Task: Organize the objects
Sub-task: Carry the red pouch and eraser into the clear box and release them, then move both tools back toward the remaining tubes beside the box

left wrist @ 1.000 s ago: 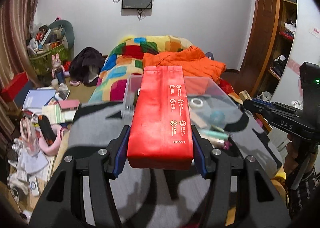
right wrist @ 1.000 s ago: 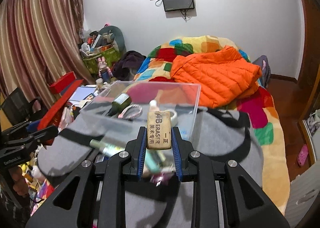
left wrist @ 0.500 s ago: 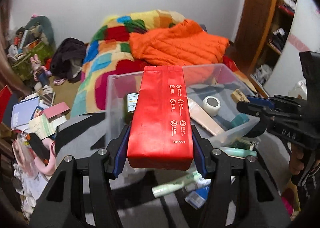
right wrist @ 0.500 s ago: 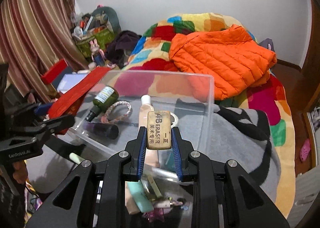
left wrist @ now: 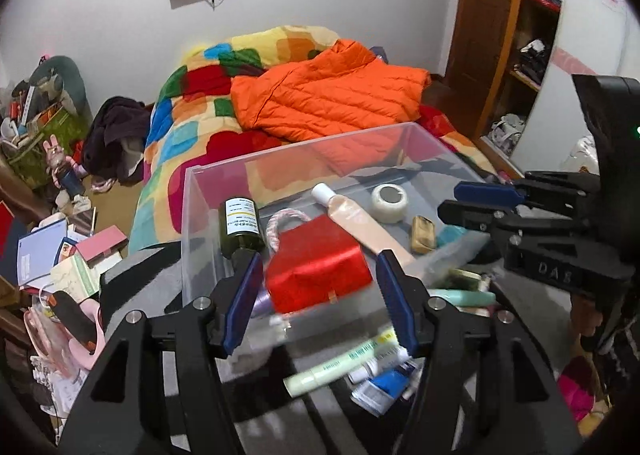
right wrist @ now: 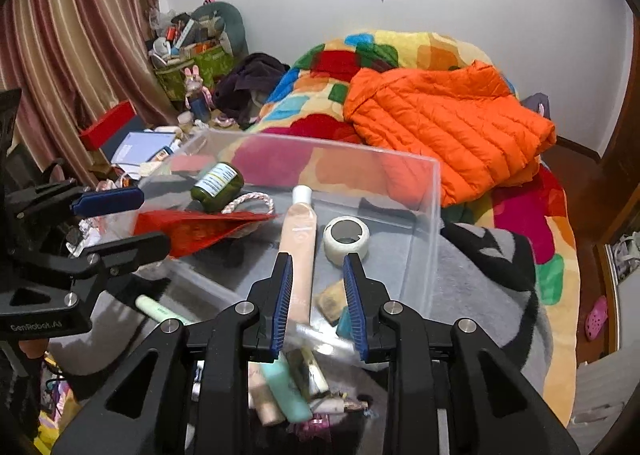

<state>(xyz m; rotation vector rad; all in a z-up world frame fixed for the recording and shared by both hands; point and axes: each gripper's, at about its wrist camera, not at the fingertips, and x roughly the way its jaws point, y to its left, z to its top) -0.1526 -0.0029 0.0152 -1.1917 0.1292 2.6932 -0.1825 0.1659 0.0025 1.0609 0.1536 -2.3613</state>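
Red pouch [left wrist: 318, 263] inside clear bin [left wrist: 192, 215]

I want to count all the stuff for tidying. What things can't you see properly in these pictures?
- Red pouch: motion-blurred in both wrist views; print unreadable.
- Eraser: right view, partly behind the right gripper finger.
- Tubes outside the clear box: right view, covered by gripper body, blurred.
- Green bottle: label too small.

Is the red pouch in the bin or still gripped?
In the clear bin: red pouch lies among the items, left gripper jaws spread.
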